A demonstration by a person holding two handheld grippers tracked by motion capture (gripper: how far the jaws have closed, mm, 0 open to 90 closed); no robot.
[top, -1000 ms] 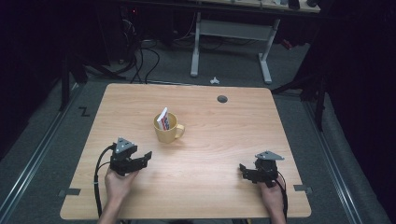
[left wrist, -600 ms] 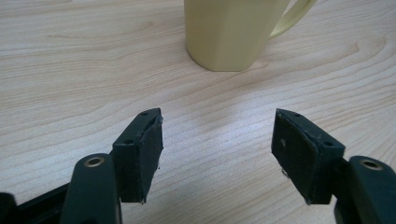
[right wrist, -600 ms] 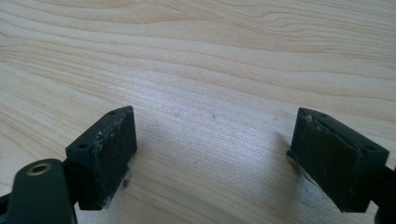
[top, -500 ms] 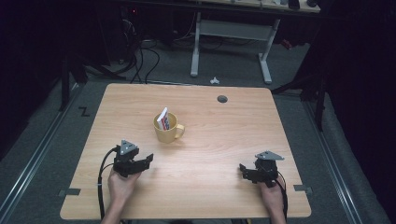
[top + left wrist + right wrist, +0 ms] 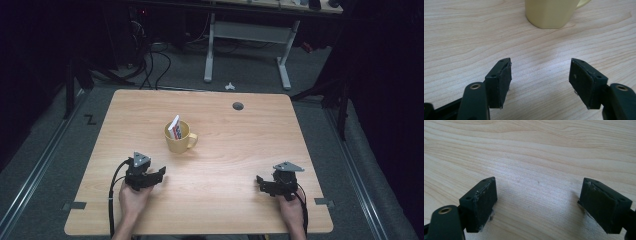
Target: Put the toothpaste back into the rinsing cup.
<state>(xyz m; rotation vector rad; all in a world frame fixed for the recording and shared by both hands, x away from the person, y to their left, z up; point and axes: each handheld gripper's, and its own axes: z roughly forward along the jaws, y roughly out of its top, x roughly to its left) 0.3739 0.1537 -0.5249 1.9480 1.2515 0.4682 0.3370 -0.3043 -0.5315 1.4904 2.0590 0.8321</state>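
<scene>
Mug (image 5: 552,12) top cropped; packet (image 5: 174,127) print too small to read.

The mug (image 5: 178,138) is pale yellow; the packet (image 5: 174,127) standing in it is white with red and blue print. The table (image 5: 240,150) is light wood with a wavy grain and one dark round hole (image 5: 238,106) at its far edge. Left gripper (image 5: 161,172) and right gripper (image 5: 259,181) are black, each topped by a grey plate.

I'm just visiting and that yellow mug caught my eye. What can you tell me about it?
The yellow mug stands upright near the middle of the wooden table, its handle toward the right of the high view. It looks like glazed ceramic. A small white packet with red and blue print leans inside it, poking above the rim. Nothing else touches it.
</scene>
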